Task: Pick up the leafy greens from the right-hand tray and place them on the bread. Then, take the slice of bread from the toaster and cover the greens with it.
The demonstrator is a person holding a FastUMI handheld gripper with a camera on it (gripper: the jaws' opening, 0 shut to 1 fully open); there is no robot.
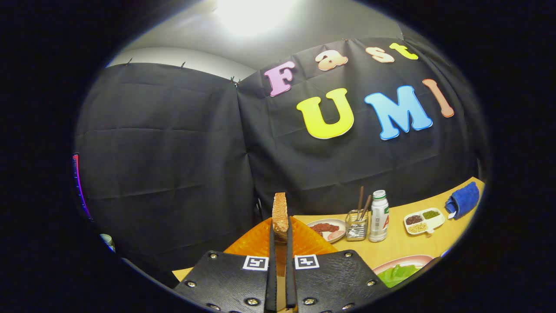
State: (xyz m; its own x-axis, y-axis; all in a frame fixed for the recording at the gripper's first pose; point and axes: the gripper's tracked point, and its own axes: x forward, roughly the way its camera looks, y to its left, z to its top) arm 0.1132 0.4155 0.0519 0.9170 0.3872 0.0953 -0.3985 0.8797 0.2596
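- One gripper point(280, 243), its two fingers point(271, 261) drawn close and pinching one slice of bread point(280, 213) edge-on between them; the slice stands upright, its toasted crust rising above the fingertips.
- One orange tray point(260, 243) lies just beyond the fingers, behind the held slice and partly hidden by the gripper.
- One pink-rimmed plate point(402, 262) sits to the right of the fingers at the near edge of the bench, carrying the leafy greens point(397, 274) — one green bunch, partly cut off from sight.
- One small plate point(337, 224) with reddish food stands past the orange tray.
- One clear glass holder point(357, 226) beside it holds two brown sticks, likely chopsticks.
- One white bottle point(378, 216) with a green cap stands upright just right of the holder.
- One white divided dish point(423, 221) further right has three compartments — one dark, one green, one pale grains.
- One blue cloth point(464, 200) lies rolled near the bench's far right corner.
- The bench point(391, 243) is pale wood; black cloth walls close the booth behind it, with a bright light overhead.
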